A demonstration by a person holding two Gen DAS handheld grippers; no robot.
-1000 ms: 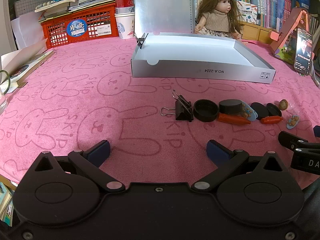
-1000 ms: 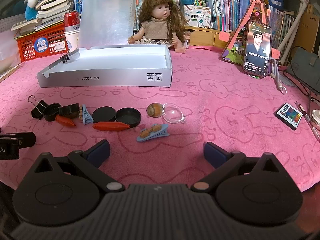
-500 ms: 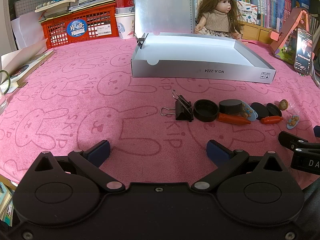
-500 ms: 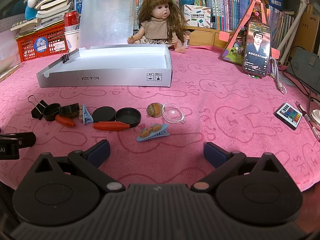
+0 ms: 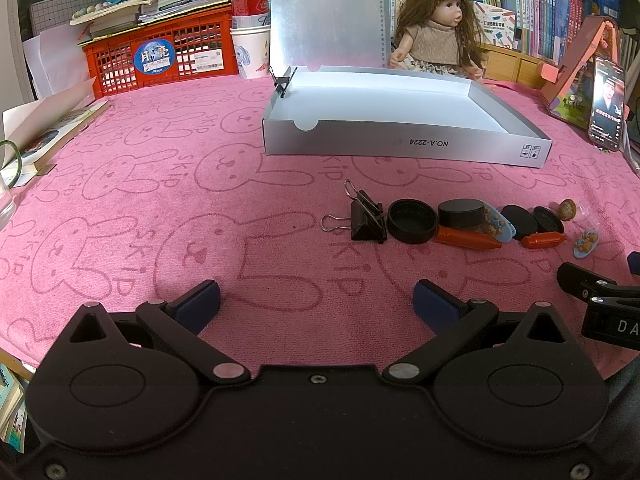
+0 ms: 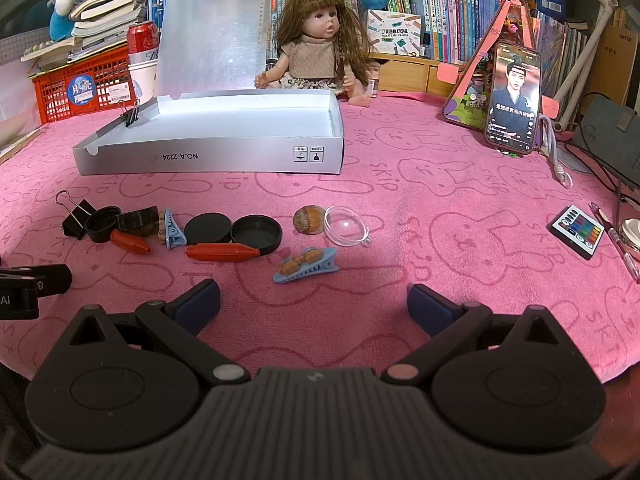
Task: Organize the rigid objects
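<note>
A row of small items lies on the pink cloth in front of the open grey box (image 5: 404,146) (image 6: 208,156): a black binder clip (image 5: 366,220) (image 6: 76,216), black round lids (image 5: 412,221) (image 6: 256,232), two red crayon-like pieces (image 5: 466,239) (image 6: 222,252), blue hair clips with bears (image 6: 306,266) (image 5: 585,243), a walnut (image 6: 309,220) and a clear dome (image 6: 346,230). My left gripper (image 5: 316,304) hovers open near the cloth's front edge, short of the binder clip. My right gripper (image 6: 313,304) is open too, just in front of the nearest blue hair clip. Both hold nothing.
A doll (image 6: 324,48) sits behind the box, whose lid (image 6: 214,32) stands upright. A red crate (image 5: 160,56) with books and a can is at back left. A phone on a stand (image 6: 514,100), a remote (image 6: 576,232) and cables lie at right.
</note>
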